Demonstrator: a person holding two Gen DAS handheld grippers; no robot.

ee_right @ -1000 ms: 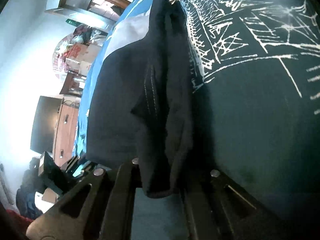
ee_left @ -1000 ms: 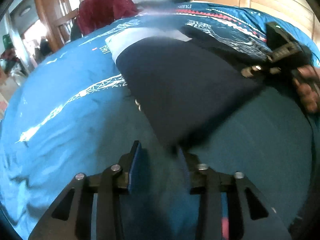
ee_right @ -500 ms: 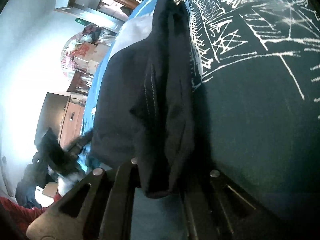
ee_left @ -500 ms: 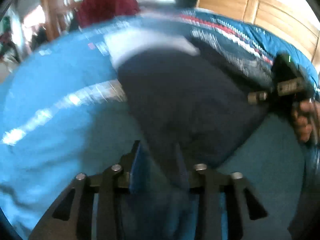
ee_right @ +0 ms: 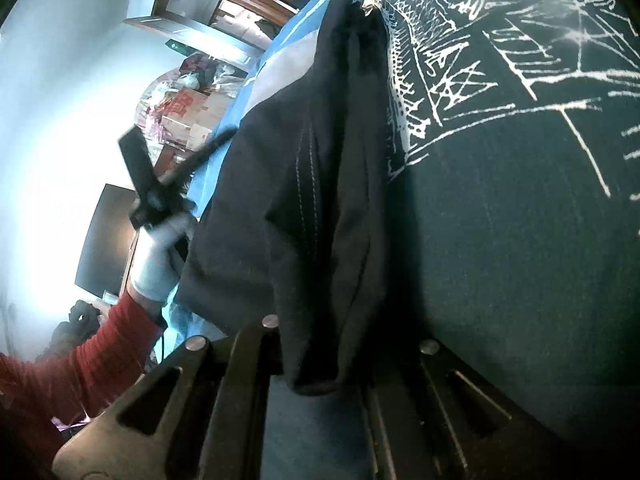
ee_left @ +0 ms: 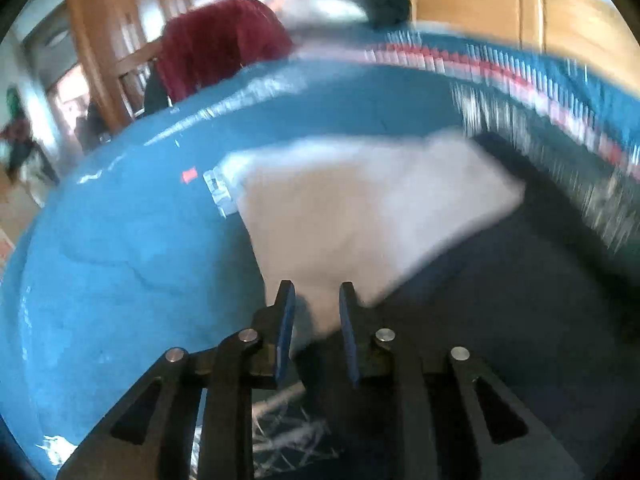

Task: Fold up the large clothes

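A large dark navy garment with a pale grey-white part lies on the blue bedspread. My left gripper hovers low over the near edge of the pale part. Its jaws stand a narrow gap apart, with cloth showing through the gap; this view is blurred. In the right wrist view a thick fold of the navy garment runs down between the fingers of my right gripper, which is shut on it. The left gripper, in a gloved hand, is at the garment's left side.
A dark red cloth hangs over a wooden chair beyond the bed. A wooden headboard is at the far right and a red sleeve at the lower left. A line-patterned stretch of bedspread lies beside the garment.
My left gripper has moved forward from the garment's near dark corner to the pale part, and its jaws have narrowed. The right gripper has kept its hold and place.
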